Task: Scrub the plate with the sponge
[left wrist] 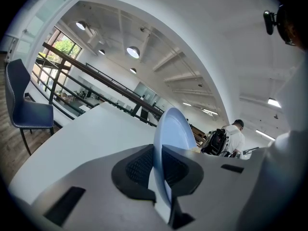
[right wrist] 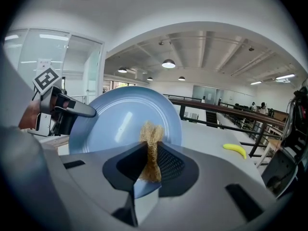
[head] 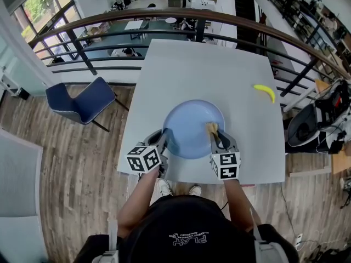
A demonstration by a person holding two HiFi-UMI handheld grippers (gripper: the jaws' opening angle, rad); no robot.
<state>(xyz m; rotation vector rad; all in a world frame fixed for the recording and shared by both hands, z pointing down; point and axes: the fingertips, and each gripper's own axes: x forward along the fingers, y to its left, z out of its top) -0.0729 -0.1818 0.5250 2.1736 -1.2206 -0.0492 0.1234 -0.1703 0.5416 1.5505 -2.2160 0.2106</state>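
At the far left a blue chair with dark legs (head: 82, 100) stands on the wood floor, well apart from the work. Next comes the white table (head: 181, 70), and at its near edge the left gripper (head: 163, 142) has its jaws drawn nearly together on the left rim of the pale blue round plate (head: 192, 126). The left gripper view shows the thin rim pinched between the two ribbed black pads, seen edge-on.

The plate sits at the near middle of the table, between the two grippers. Whether all of it rests on the tabletop I cannot tell. It looks rigid, smooth and glossy (a streak of light runs across its face), so it will likely be slippery under a pad and may skate or twist when scrubbed. A rim pinch like this one, set opposite the scrubbing side, seems the sensible hold.

To the right, the right gripper (head: 214, 137) has its jaws closed on a tan fibrous sponge (head: 211, 128), a soft, light tuft squeezed thin between the pads with its frayed end standing out over the plate's right near part. It should flatten and drag under pressure, so a hold low on the tuft suits it.

Furthest right a yellow banana (head: 265, 92) lies on the table, apart from everything
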